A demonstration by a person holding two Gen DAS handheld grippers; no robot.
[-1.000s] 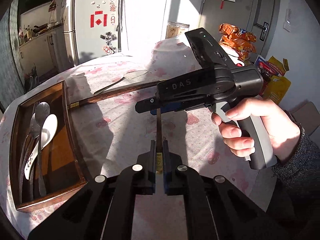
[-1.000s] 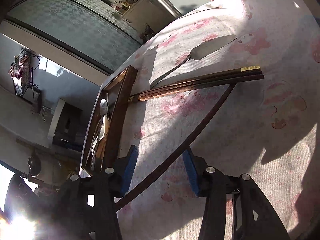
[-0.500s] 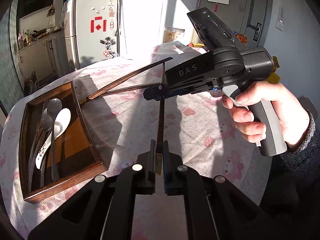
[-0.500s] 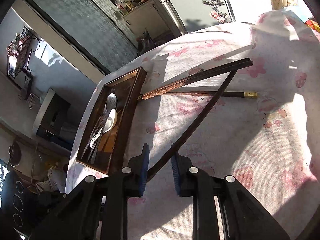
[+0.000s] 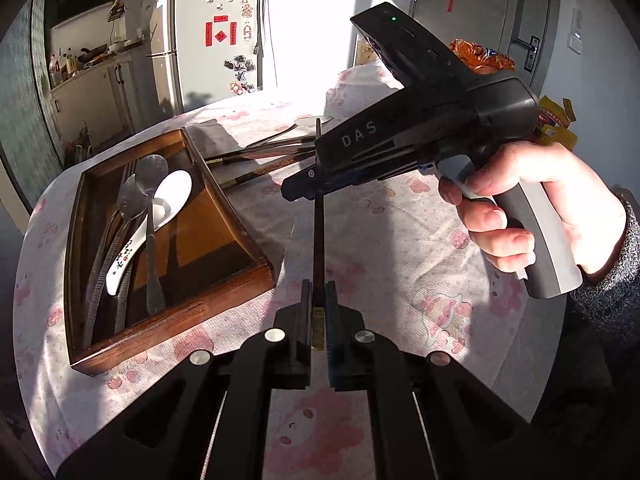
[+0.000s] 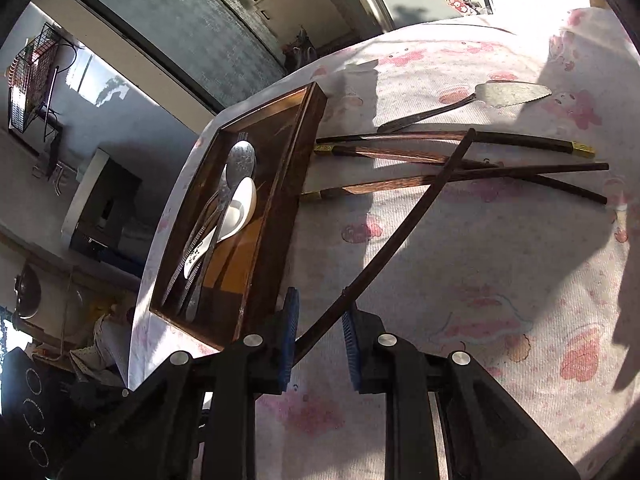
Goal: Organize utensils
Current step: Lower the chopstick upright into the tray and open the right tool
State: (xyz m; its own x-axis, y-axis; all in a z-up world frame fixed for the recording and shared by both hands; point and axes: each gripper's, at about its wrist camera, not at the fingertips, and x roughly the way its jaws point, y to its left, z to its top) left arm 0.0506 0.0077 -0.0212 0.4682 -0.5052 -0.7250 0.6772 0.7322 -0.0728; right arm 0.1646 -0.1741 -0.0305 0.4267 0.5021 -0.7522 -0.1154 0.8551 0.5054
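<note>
My left gripper [image 5: 318, 312] is shut on the gold-capped end of a dark wooden chopstick [image 5: 319, 236] and holds it above the table, pointing forward. The same chopstick [image 6: 404, 232] passes between the pads of my right gripper [image 6: 318, 340], whose jaws stand a little apart around it. The right gripper [image 5: 304, 190] is held in a hand over the chopstick's middle. A wooden tray [image 5: 236, 220] at the left holds a white ceramic spoon [image 5: 160, 208] and metal spoons [image 5: 148, 184]. Several more chopsticks [image 6: 460, 152] lie on the cloth beside the tray [image 6: 280, 184].
A metal cake server [image 6: 480, 100] lies beyond the loose chopsticks. The round table has a pink-patterned white cloth [image 5: 400, 240]. Snack bags [image 5: 480, 60] sit at the far right edge. A fridge [image 5: 216, 32] stands behind the table.
Both grippers have lifted and pulled back with the chopstick. The right gripper's jaws closed around it half a second ago and now stand slightly wider. The tray now lies closer in view.
</note>
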